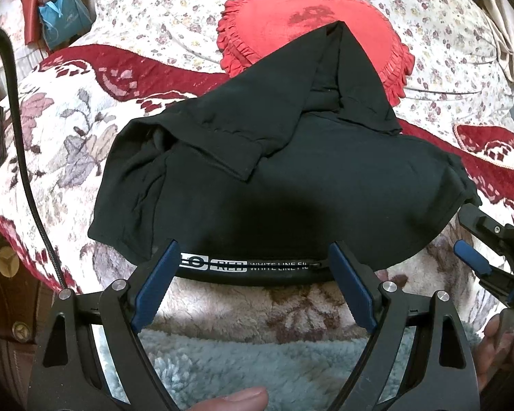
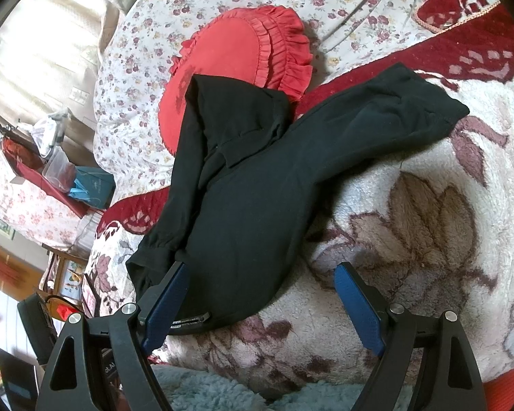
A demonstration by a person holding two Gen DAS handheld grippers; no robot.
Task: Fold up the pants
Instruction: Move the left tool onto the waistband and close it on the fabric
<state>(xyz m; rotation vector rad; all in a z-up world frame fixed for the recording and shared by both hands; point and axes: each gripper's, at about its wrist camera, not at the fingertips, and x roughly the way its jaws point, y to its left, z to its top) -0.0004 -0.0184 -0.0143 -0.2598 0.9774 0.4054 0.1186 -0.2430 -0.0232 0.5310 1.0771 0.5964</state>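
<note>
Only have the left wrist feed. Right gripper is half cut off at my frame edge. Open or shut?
Observer: Open. In the right wrist view the right gripper has its jaws wide apart and nothing clamped.
Operator: Where is it relative to the waistband?
Observer: One of its fingers sits right at the end of the waistband. I cannot tell whether they touch.
Operator: What is the dark lump at my right edge?
Observer: One leg of the pants stretched out over the blanket, ending in a hemmed cuff.
</note>
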